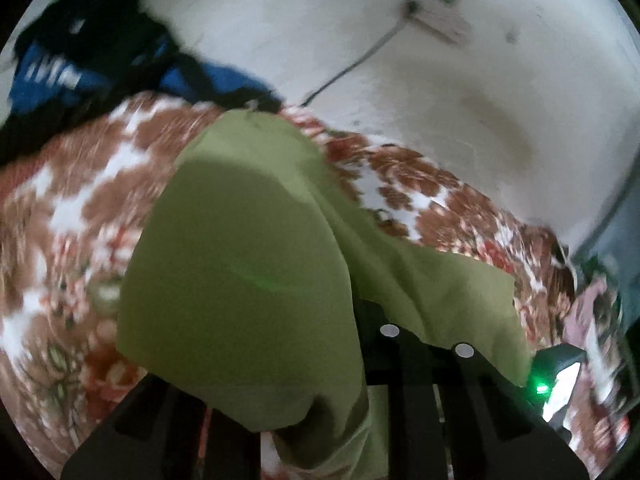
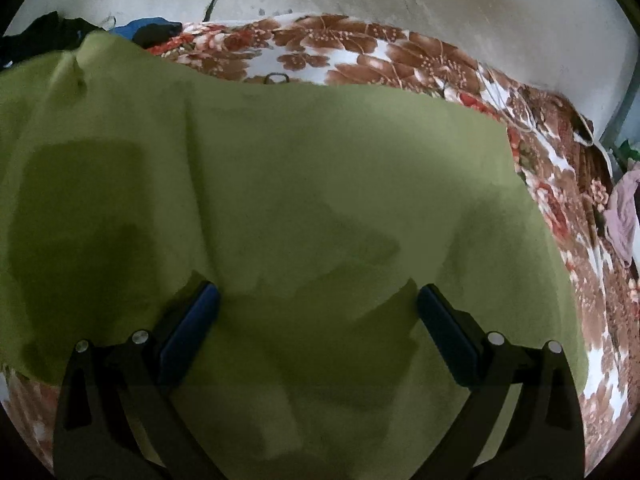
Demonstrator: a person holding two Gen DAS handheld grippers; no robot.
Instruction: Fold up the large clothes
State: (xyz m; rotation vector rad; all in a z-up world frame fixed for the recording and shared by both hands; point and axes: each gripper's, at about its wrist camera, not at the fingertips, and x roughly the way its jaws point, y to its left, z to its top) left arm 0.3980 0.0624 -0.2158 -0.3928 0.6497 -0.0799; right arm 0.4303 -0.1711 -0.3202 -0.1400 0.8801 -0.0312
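A large green cloth (image 2: 304,184) lies spread over a bed with a brown and white floral sheet (image 2: 360,52). My right gripper (image 2: 318,300) is open just above the cloth, its blue pads (image 2: 192,332) wide apart with nothing between them. In the left wrist view the same green cloth (image 1: 248,264) is bunched and draped over my left gripper (image 1: 320,360), covering its fingertips. The cloth trails away to the right across the floral sheet (image 1: 72,208). That view is blurred by motion.
A pile of black and blue clothes (image 1: 92,52) lies at the far left of the bed against a white wall (image 1: 480,100). A cable (image 1: 352,64) runs down the wall. A pink garment (image 2: 624,216) lies at the bed's right edge.
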